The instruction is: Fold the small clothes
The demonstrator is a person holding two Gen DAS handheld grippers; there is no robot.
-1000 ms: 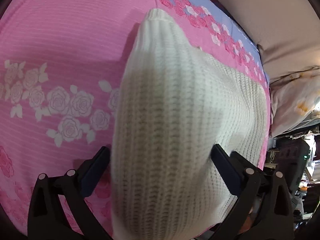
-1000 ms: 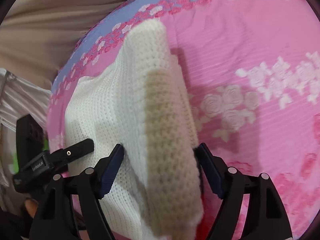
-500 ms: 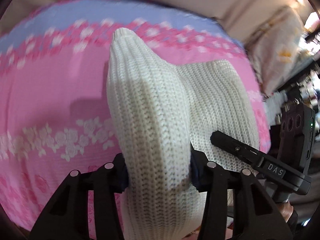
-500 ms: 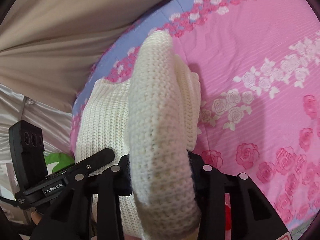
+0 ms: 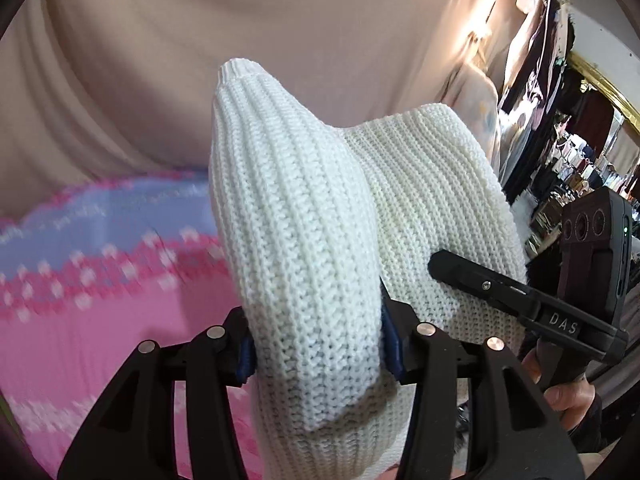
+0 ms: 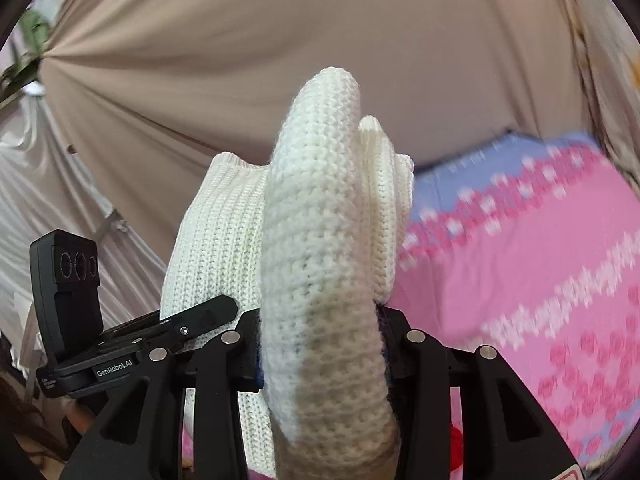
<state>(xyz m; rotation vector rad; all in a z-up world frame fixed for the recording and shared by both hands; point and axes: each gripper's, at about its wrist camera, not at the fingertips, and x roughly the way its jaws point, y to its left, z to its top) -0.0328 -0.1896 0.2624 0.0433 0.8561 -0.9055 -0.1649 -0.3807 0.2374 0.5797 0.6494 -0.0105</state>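
A white knitted sweater (image 5: 296, 216) is held up in the air above the pink flowered bedsheet (image 5: 80, 320). My left gripper (image 5: 316, 344) is shut on one bunched edge of it. My right gripper (image 6: 320, 344) is shut on another bunched edge of the sweater (image 6: 316, 240). The rest of the knit hangs between the two grippers. The right gripper's finger and camera body (image 5: 520, 296) show in the left wrist view, and the left gripper (image 6: 152, 336) shows in the right wrist view. The fingertips are hidden by the knit.
A beige curtain (image 5: 280, 40) fills the background behind the bed. The bedsheet (image 6: 520, 280) has a blue border with roses. Hanging clothes and cluttered shelves (image 5: 560, 120) stand at the far right.
Both grippers closed on the sweater's edges and lifted it off the bed. The views tilted up from the sheet toward the curtain.
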